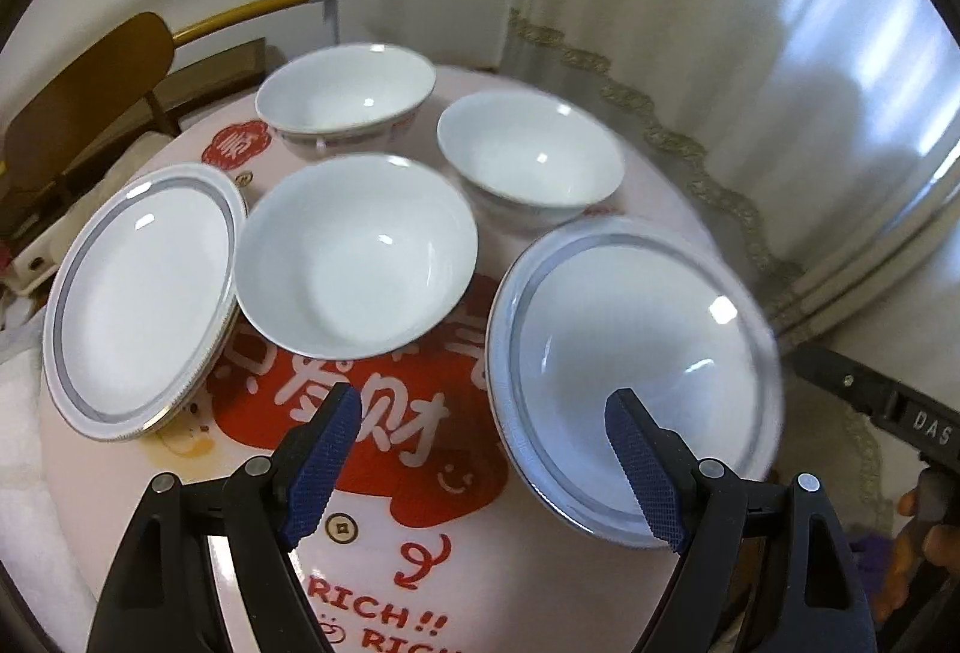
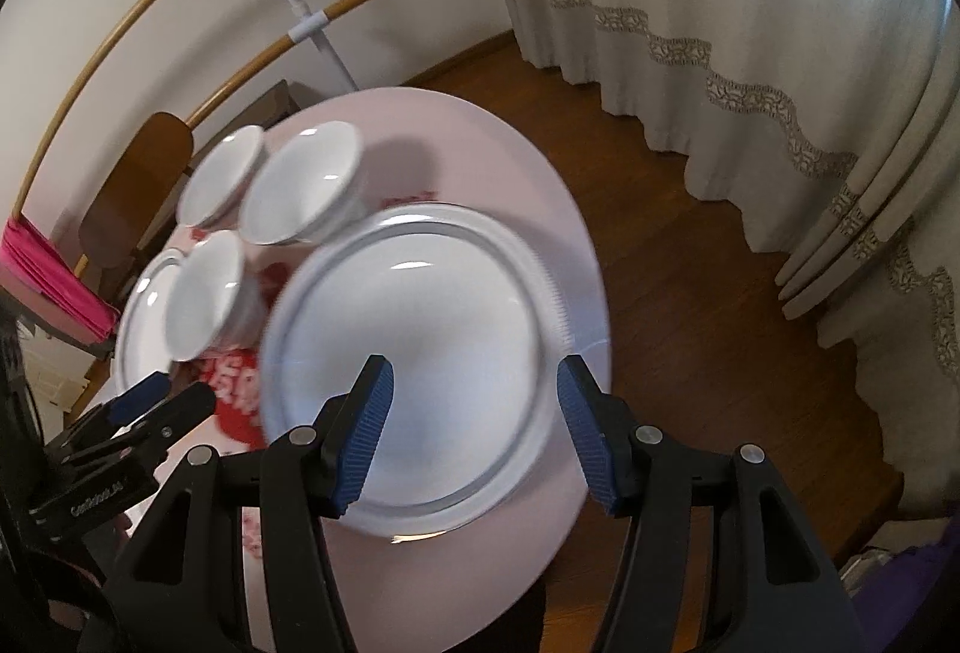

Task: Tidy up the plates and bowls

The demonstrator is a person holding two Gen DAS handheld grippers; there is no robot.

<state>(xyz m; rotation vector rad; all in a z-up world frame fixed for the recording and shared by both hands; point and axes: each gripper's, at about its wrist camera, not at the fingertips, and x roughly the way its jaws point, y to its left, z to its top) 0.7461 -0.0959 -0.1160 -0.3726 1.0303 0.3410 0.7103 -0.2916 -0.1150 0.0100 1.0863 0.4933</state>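
Three white bowls stand on the round pink table (image 1: 540,593): a near one (image 1: 355,254), a far left one (image 1: 345,96) and a far right one (image 1: 531,155). A grey-rimmed plate (image 1: 141,296) lies at the left, another grey-rimmed plate (image 1: 630,365) at the right. My left gripper (image 1: 486,467) is open and empty above the table's front, its right finger over the right plate's edge. My right gripper (image 2: 474,431) is open and empty right above the right plate (image 2: 414,353). The bowls (image 2: 300,191) and the left plate (image 2: 141,329) lie beyond it.
A wooden chair (image 1: 84,113) and a rack with wooden rails (image 2: 288,41) stand behind the table. Lace-trimmed curtains (image 2: 720,23) hang at the right over a wooden floor (image 2: 690,293). A pink cloth (image 2: 54,287) lies at the left.
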